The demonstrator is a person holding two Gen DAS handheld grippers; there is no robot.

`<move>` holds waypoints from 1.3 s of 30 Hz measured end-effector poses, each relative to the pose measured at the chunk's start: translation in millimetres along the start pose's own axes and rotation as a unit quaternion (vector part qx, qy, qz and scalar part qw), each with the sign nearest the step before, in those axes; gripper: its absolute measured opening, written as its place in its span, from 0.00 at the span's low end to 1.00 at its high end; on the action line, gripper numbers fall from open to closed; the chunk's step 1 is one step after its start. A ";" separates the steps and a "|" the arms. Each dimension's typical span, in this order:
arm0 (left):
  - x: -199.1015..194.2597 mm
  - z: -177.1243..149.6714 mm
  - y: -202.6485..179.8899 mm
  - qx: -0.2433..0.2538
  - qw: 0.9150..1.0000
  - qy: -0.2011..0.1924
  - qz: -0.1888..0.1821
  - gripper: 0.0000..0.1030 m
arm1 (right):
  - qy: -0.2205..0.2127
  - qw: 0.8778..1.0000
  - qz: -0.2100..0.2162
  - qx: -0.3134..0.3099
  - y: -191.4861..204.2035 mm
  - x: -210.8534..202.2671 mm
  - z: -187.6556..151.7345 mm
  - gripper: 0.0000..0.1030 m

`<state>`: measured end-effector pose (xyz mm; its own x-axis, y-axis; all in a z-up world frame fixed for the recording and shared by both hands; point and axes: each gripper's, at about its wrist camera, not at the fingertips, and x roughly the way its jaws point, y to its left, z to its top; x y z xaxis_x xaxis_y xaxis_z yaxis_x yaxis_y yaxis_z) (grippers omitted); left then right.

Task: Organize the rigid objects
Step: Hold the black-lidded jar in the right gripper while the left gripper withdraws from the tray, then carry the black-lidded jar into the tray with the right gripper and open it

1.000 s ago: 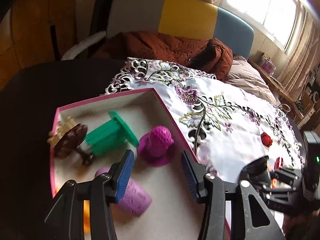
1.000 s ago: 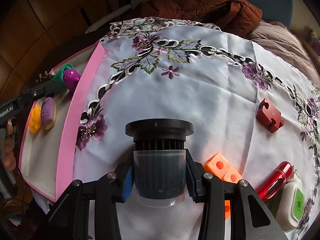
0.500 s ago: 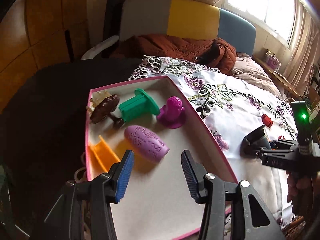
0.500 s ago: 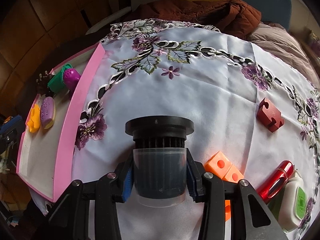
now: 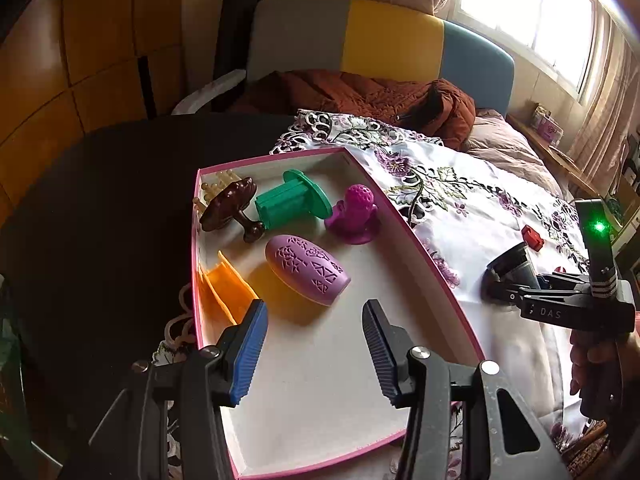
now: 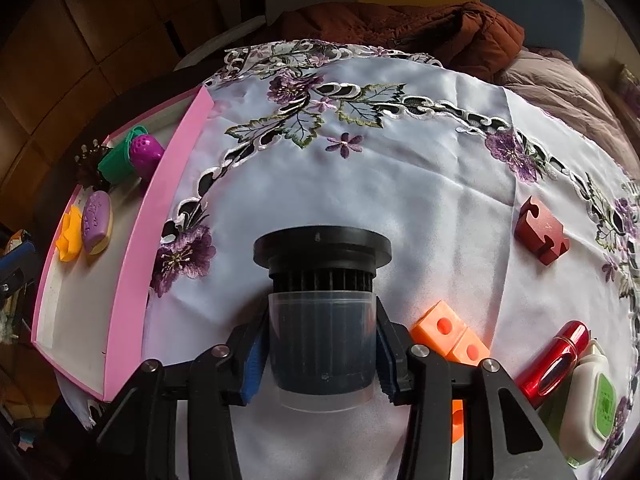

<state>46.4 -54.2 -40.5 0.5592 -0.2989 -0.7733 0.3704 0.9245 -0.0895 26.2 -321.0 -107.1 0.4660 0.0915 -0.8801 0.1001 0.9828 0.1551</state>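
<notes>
The right hand-held gripper [image 6: 322, 354] clasps the black filter [image 6: 322, 304]; the left hand-held gripper [image 5: 314, 350] gapes empty.

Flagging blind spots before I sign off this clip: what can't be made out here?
- Orange blocks, right wrist view: near ends hidden behind the right gripper.
- Brown mushroom-shaped piece, left wrist view: the beige item behind it is mostly covered.
- White-and-green container, right wrist view: label too small to read.
- Black filter: whether its base touches the cloth is hidden.
</notes>
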 end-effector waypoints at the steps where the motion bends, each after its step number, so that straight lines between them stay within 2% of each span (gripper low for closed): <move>1: 0.1 -0.2 -0.3 0.001 1.000 0.001 -0.001 0.48 | -0.002 1.000 -0.004 -0.004 1.5 -0.1 -0.7 0.45; 16: -3.3 -7.1 4.9 -0.004 1.000 0.003 0.001 0.48 | -0.012 0.999 -0.027 -0.036 8.5 -0.1 -4.0 0.45; 28: -9.1 -9.9 21.5 -0.028 1.000 -0.001 0.013 0.48 | -0.018 0.998 -0.041 -0.050 13.0 -1.3 -5.2 0.44; 39: -12.3 -17.0 47.3 -0.052 0.998 0.001 0.024 0.48 | -0.009 0.998 -0.053 -0.032 20.2 -8.6 -2.4 0.41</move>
<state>44.4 -2.7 -45.8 0.5728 -0.2532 -0.7796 0.2639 0.9574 -0.1171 22.2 -301.6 -97.4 0.4719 -0.0160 -0.8815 0.0941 0.9950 0.0324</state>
